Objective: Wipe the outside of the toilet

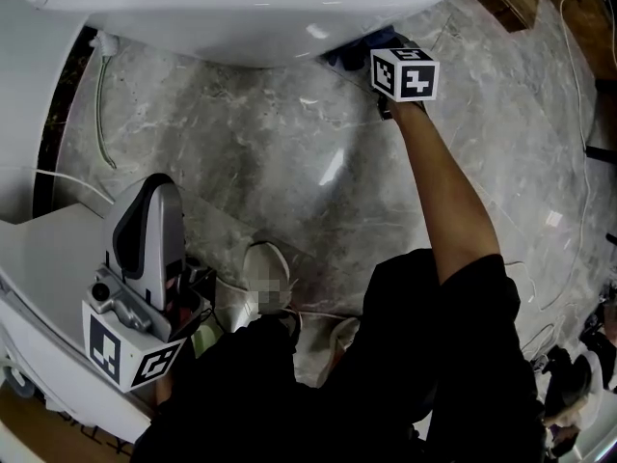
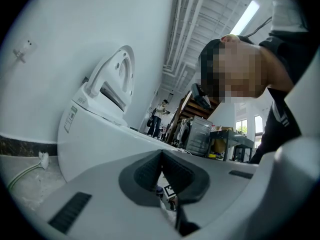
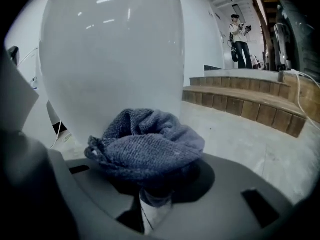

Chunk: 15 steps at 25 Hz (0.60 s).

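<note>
Cloth in right claw at toilet — mere sliver overhead

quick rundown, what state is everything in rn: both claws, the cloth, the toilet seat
left claw: shut, nothing between its jaws
right claw: shut on the cloth, held up by the toilet bowl
cloth: bunched into a wad, clamped at its lower end; contact with the bowl can't be told
toilet seat: raised
</note>
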Motion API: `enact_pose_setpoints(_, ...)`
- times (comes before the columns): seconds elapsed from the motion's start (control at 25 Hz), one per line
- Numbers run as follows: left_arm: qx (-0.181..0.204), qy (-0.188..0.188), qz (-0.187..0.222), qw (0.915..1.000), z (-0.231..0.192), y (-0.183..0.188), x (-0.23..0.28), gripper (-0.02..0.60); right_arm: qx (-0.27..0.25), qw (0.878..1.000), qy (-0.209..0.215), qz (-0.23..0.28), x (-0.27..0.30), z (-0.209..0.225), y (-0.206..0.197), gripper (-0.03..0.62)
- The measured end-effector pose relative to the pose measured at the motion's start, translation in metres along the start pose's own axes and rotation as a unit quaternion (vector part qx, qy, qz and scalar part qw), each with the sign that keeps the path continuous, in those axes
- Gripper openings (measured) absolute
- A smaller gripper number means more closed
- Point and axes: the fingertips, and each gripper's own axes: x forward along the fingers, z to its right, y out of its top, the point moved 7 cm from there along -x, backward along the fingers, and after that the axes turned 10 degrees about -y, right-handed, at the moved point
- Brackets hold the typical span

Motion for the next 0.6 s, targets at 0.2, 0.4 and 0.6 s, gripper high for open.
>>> enact_pose_setpoints(0.2,0.0,0.004,0.001,1.0,-0.004,0.0,-0.002,0.011,-0.033,0.998,0.005,-0.052,0.019,-0.012,-0.017,0.115)
enact_pose_setpoints(0.4,0.001,0.004,0.001,1.0,-0.006,0.0,-0.003,0.011,-0.055,0.994,0.006,-0.096,0.032,-0.018,-0.032,0.115)
enact_pose_setpoints(0.6,0.0,0.007,0.003,1.0,-0.007,0.001,-0.005,0.011,-0.056,0.988,0.031,-0.14,0.041,-0.026,-0.046,0.115)
